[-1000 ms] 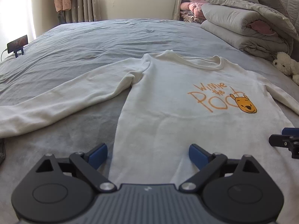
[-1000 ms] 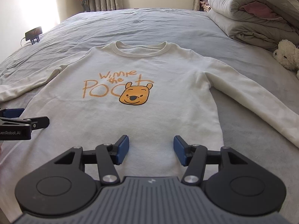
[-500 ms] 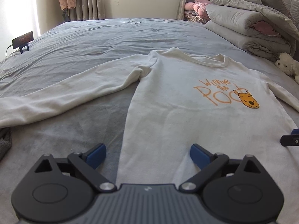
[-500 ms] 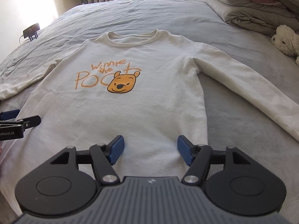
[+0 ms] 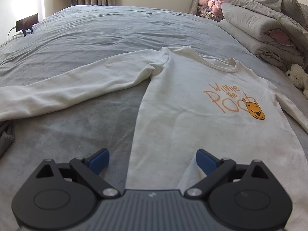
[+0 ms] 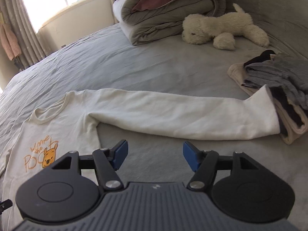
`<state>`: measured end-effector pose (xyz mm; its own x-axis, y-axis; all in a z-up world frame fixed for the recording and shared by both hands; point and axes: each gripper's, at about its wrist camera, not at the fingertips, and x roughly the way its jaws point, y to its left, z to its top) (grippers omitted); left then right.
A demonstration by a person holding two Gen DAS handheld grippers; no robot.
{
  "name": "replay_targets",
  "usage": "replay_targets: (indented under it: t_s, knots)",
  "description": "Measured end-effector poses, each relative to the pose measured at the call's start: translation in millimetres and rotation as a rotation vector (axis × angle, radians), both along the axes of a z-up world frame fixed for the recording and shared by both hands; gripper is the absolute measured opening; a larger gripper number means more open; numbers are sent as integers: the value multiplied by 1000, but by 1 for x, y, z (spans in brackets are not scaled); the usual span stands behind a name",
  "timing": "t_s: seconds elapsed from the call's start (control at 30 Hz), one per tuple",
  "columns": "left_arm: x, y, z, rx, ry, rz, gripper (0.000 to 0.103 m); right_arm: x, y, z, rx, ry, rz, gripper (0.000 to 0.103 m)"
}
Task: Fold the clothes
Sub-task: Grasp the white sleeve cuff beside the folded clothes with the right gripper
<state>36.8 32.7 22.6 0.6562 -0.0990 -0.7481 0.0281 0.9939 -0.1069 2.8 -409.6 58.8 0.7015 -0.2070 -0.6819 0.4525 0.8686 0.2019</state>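
A cream long-sleeve sweatshirt point(image 5: 192, 104) with an orange Winnie the Pooh print lies flat, front up, on the grey bed. Its left sleeve point(image 5: 63, 88) stretches out to the left. My left gripper point(image 5: 153, 158) is open and empty, above the shirt's lower left side edge. In the right wrist view the shirt body point(image 6: 63, 127) is at the left and its right sleeve point(image 6: 173, 115) stretches right, its cuff resting against a clothes pile. My right gripper point(image 6: 154, 155) is open and empty over bare bedsheet, just in front of that sleeve.
A pile of folded grey and beige clothes point(image 6: 277, 88) lies at the right. A white plush dog point(image 6: 221, 28) and folded grey quilts point(image 6: 165, 13) lie behind. A phone on a stand point(image 5: 27, 22) is at the far left. Grey cloth point(image 5: 5, 134) lies at the left edge.
My right gripper has swung right, from over the shirt's lower body to facing the right sleeve and the clothes pile. My left gripper has shifted slightly left; the right gripper has left its view.
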Motion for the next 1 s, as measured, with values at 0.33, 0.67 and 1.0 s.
replay_targets:
  t_s: [0.33, 0.67, 1.0]
  knots:
    - [6, 8, 4, -11, -3, 33, 97, -58, -91, -11, 220, -18, -529, 57]
    - [5, 8, 3, -12, -2, 20, 97, -43, -104, -36, 379, -71, -596, 44]
    - [5, 6, 5, -18, -6, 5, 97, -38, -80, 3, 225, -259, -500, 5]
